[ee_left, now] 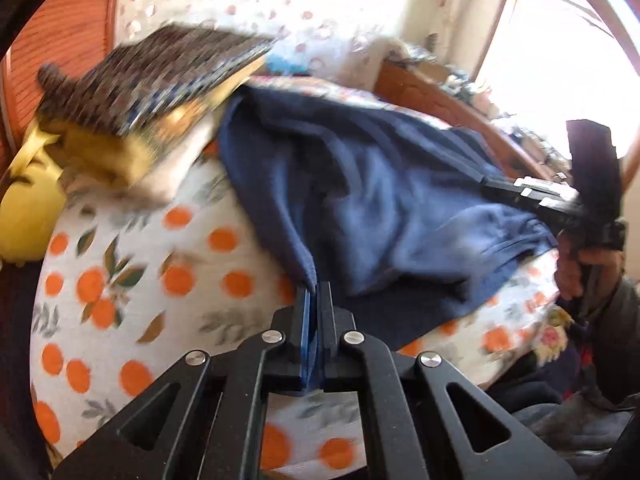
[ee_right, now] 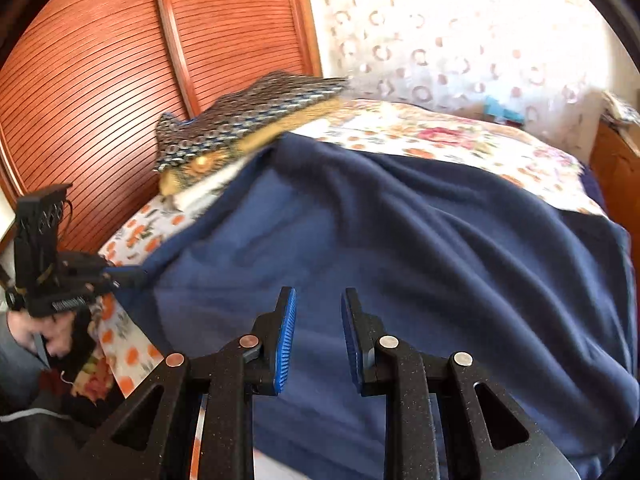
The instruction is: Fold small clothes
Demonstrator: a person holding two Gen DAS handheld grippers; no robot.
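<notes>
A dark navy garment (ee_left: pixel 380 208) lies spread and rumpled on a bed with an orange-fruit sheet (ee_left: pixel 140 280). My left gripper (ee_left: pixel 316 286) is shut on a corner of the garment and pulls it taut. In the right wrist view the garment (ee_right: pixel 400 248) fills the middle, and my right gripper (ee_right: pixel 319 294) hovers open just above it, holding nothing. The right gripper also shows in the left wrist view (ee_left: pixel 496 186) at the garment's far edge. The left gripper appears at the left of the right wrist view (ee_right: pixel 120 276), pinching the garment's corner.
A stack of folded patterned clothes (ee_left: pixel 148 92) sits on the bed beyond the garment, also seen in the right wrist view (ee_right: pixel 244 120). A yellow item (ee_left: pixel 28 200) lies at left. A wooden slatted wardrobe (ee_right: pixel 100 80) stands behind; a window (ee_left: pixel 560 52) at right.
</notes>
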